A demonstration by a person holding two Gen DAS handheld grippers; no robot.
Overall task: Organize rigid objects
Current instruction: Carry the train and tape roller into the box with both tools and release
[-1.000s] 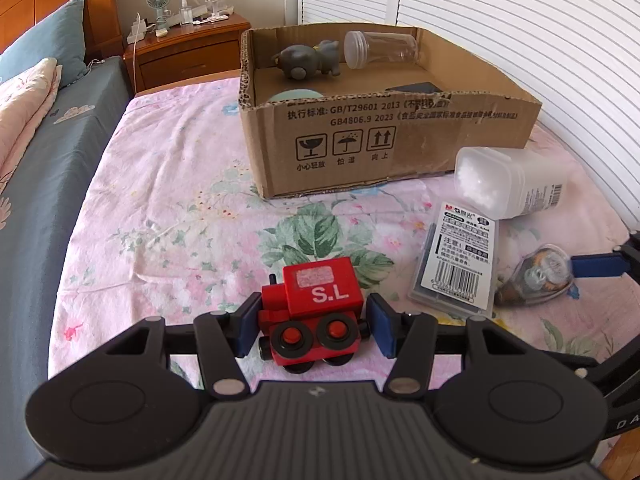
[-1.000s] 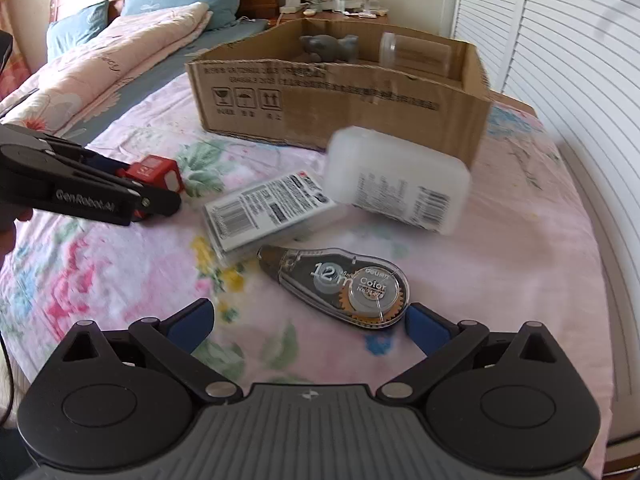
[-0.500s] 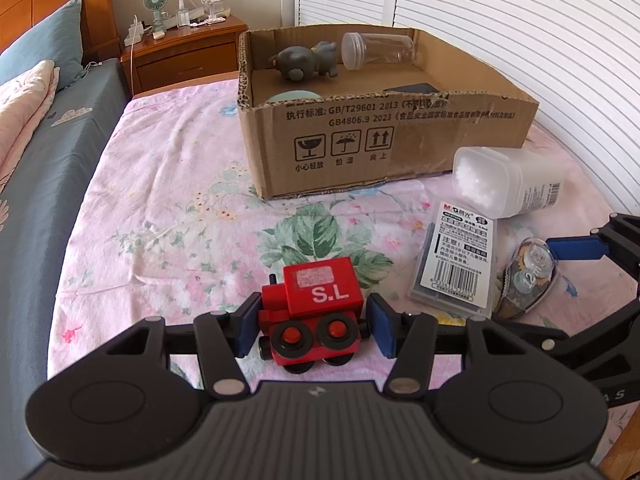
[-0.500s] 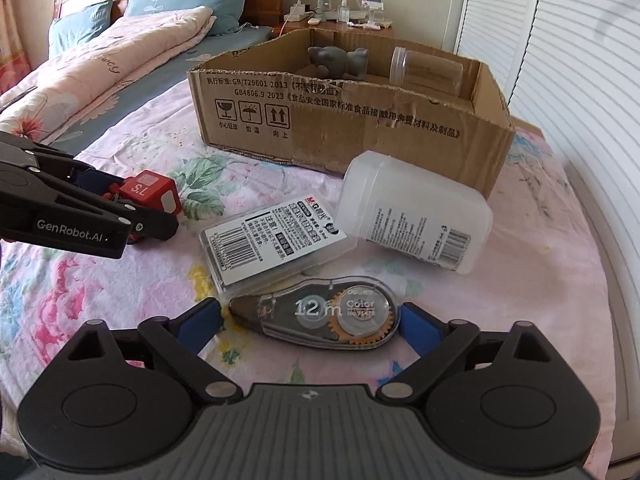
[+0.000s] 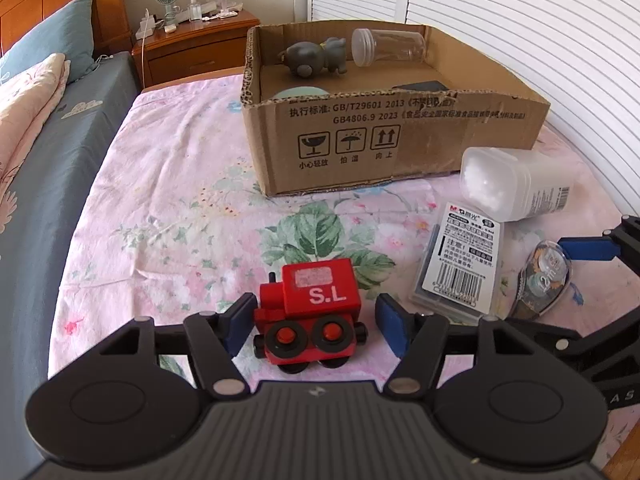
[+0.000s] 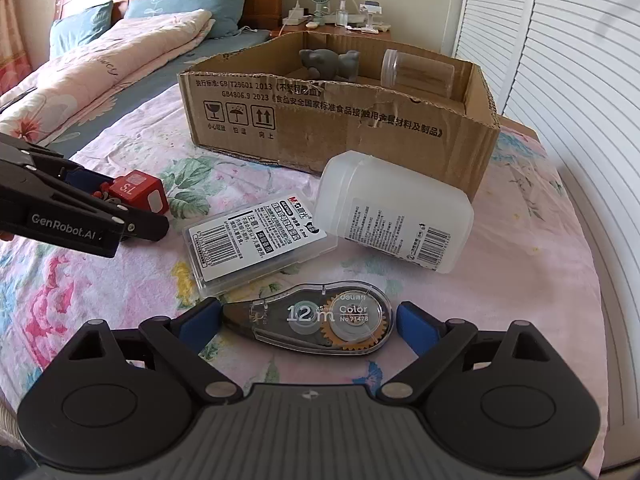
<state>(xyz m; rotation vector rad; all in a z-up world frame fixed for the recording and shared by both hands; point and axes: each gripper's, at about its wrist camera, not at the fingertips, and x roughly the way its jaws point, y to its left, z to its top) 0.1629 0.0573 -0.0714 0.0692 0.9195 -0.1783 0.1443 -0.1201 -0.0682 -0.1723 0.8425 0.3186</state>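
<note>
Our left gripper (image 5: 316, 322) has its fingers spread around the red toy train (image 5: 314, 314) on the bed (image 5: 168, 208) — not touching. Our right gripper (image 6: 308, 320) is spread around the tape roller (image 6: 320, 318). Farther back sits the cardboard box (image 5: 384, 132).

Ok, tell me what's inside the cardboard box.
Inside the cardboard box lie a grey animal figure and a clear jar on its side at the back. A pale green round thing and a dark flat thing peek over the front wall, mostly hidden.
</note>
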